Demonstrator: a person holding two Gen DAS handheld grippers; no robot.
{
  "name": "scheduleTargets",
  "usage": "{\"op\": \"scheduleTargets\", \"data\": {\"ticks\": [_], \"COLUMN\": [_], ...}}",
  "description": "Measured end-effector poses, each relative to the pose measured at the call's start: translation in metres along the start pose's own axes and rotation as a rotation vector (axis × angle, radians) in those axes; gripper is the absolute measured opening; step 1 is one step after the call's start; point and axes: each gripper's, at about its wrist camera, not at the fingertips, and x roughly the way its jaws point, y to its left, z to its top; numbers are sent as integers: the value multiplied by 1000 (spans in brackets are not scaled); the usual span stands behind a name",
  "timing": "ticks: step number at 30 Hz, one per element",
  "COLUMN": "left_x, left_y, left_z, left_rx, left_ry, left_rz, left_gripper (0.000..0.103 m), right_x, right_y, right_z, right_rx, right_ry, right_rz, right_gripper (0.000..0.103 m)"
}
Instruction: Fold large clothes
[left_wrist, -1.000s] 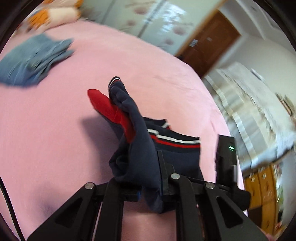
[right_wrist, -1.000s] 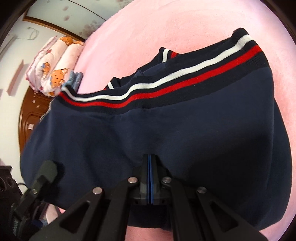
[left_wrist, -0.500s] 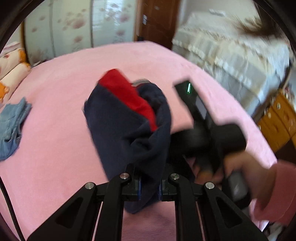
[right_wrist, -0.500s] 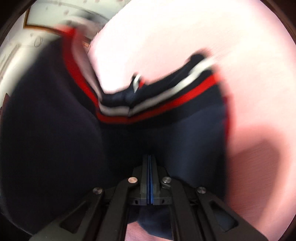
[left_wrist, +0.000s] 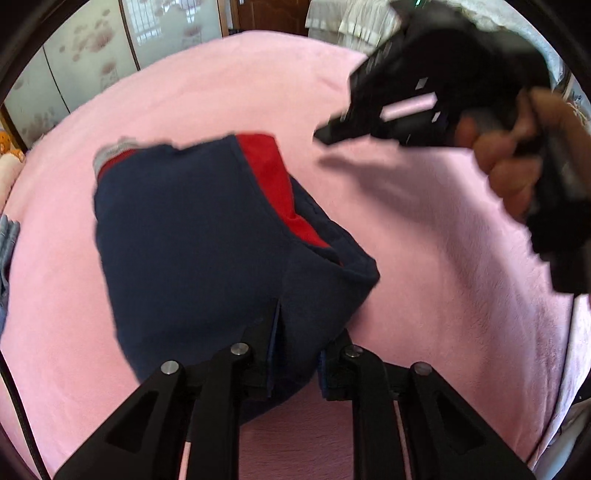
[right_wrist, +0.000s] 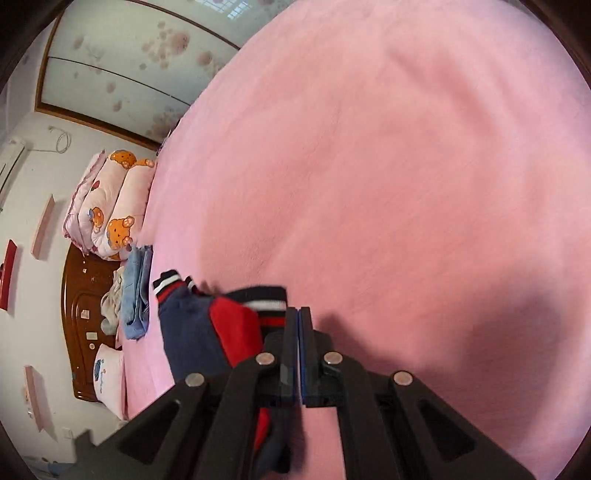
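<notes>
While the jeans (left_wrist: 6, 251) lie at the far left edge of the pink bed (left_wrist: 229, 96) in the left wrist view, the sweater (left_wrist: 192, 240) sits bunched in the middle of it, navy with a red panel (left_wrist: 269, 173) along its right side and a striped cuff (left_wrist: 114, 153) at its upper left. The near edge of the sweater lies between the fingers (left_wrist: 258, 347) of the left gripper (left_wrist: 295, 354), which are parting; whether the pads still press on the cloth cannot be told. To the right, a hand (left_wrist: 517, 158) holds the right gripper (left_wrist: 332, 134) above the bed, apart from the sweater.

In the right wrist view, cartoon-print pillows (right_wrist: 114, 206) lie at the left by a brown headboard (right_wrist: 79, 317), with the jeans (right_wrist: 136, 291) below them on the bed (right_wrist: 388, 147). Just right of the jeans lies the sweater (right_wrist: 192, 332), its red panel (right_wrist: 236, 332) and striped hem (right_wrist: 269, 299) touching the left side of the right gripper (right_wrist: 298, 314). Its fingers (right_wrist: 291, 339) are pressed together with nothing between them.
</notes>
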Motion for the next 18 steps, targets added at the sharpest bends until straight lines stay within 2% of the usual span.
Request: {"op": "scheduleTargets", "data": {"ticks": [3, 5, 9, 10, 13, 18], "left_x": [3, -2, -17, -22, -46, -94], "left_y": [-10, -17, -28, -25, -26, -7], "left_z": [1, 3, 5, 6, 7, 8], "left_rx": [20, 30, 60, 58, 29, -84], "left_ry": [11, 13, 24, 33, 33, -6], "left_rz": [29, 40, 69, 79, 65, 40], "left_gripper": [20, 32, 47, 53, 68, 74], "right_x": [-4, -12, -19, -21, -27, -34], "right_y": [5, 8, 12, 11, 15, 31], "right_z": [4, -3, -1, -1, -6, -24], "right_rx": [-11, -24, -47, -44, -40, -71], "right_ry": [-12, -6, 12, 15, 37, 91], "right_rz": [12, 21, 17, 22, 42, 57], "right_gripper": [0, 0, 0, 0, 0, 0]}}
